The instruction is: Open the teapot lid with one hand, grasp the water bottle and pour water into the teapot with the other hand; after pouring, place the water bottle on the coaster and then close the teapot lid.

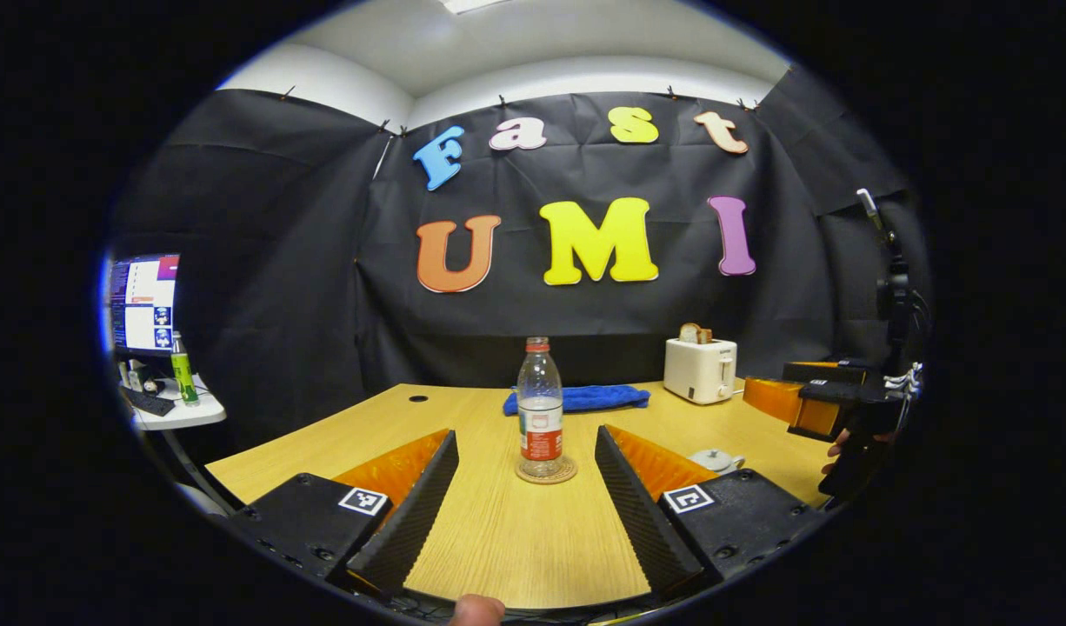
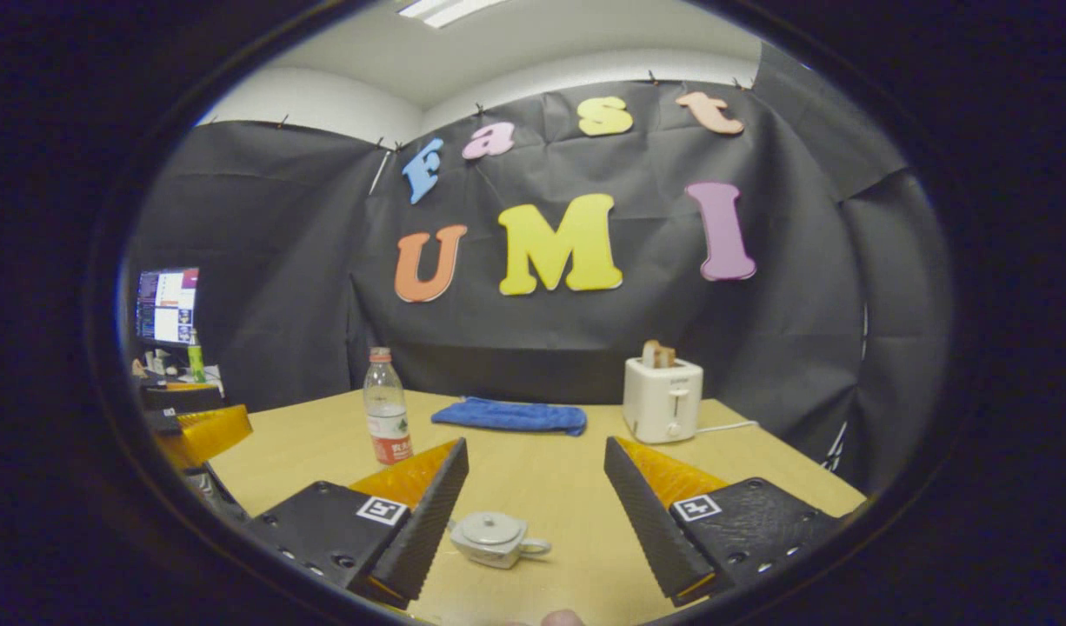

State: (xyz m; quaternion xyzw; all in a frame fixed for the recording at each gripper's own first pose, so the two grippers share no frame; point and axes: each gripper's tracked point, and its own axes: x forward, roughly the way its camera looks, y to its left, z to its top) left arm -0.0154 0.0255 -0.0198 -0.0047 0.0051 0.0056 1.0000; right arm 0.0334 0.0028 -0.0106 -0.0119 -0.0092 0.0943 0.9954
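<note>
Lidded teapot (image 2: 496,538) low on wooden table (image 2: 550,487), between spread fingers of right gripper (image 2: 533,522), untouched.
Upright water bottle (image 1: 540,407), seemingly empty, on coaster (image 1: 546,471), ahead of left gripper (image 1: 524,513), wide open, holding nothing. Toaster (image 2: 662,398) with bread and blue cloth (image 2: 511,416) behind.

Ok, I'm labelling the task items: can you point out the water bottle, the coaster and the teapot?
water bottle (image 1: 540,426): left gripper view, on its label.
coaster (image 1: 566,474): left gripper view, on its rim right of the bottle.
teapot (image 2: 491,532): right gripper view, on its lid.
</note>
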